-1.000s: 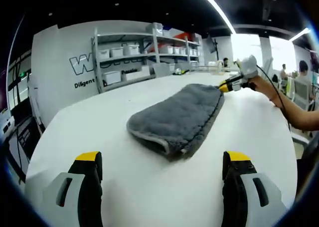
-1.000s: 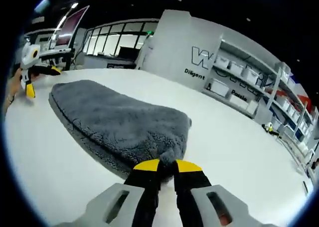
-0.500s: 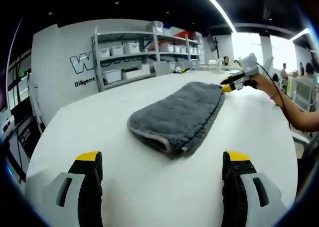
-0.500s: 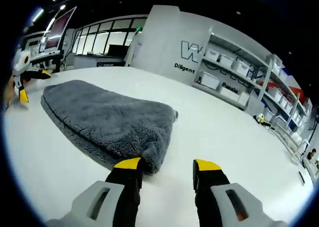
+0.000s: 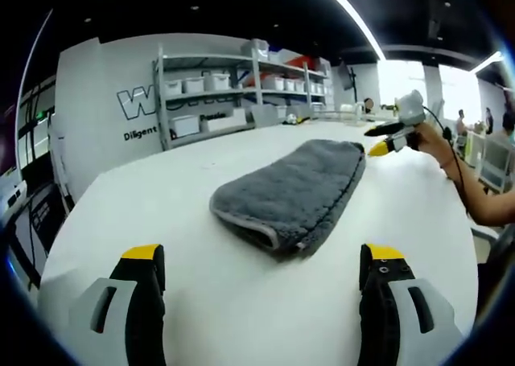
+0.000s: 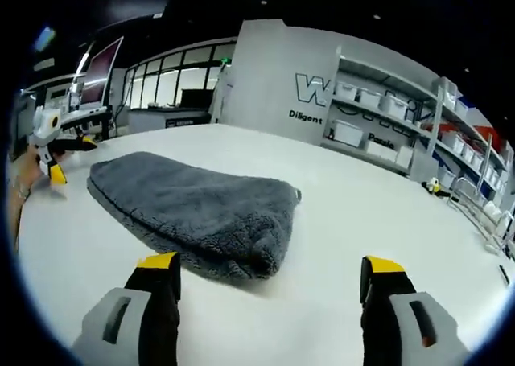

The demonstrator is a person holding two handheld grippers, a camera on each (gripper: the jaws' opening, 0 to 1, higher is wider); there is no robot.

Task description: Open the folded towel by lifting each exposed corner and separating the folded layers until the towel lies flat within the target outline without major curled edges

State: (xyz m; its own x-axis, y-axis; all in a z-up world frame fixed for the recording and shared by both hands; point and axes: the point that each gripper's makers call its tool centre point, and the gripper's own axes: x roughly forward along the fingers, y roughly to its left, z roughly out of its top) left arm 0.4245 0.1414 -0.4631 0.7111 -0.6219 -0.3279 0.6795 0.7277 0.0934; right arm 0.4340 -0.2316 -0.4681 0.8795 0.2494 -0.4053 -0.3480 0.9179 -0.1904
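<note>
Left gripper (image 5: 261,261): jaws spread wide, released, nothing between them, low over the white table (image 5: 201,302). Gray towel (image 5: 290,193) lies folded mid-table, ahead of the jaws and apart from them, pale hem edge on its near end. Right gripper (image 6: 269,269): jaws also wide apart, released, near the towel's end but not touching it. From the left gripper view it sits just beside the towel's far corner.
</note>
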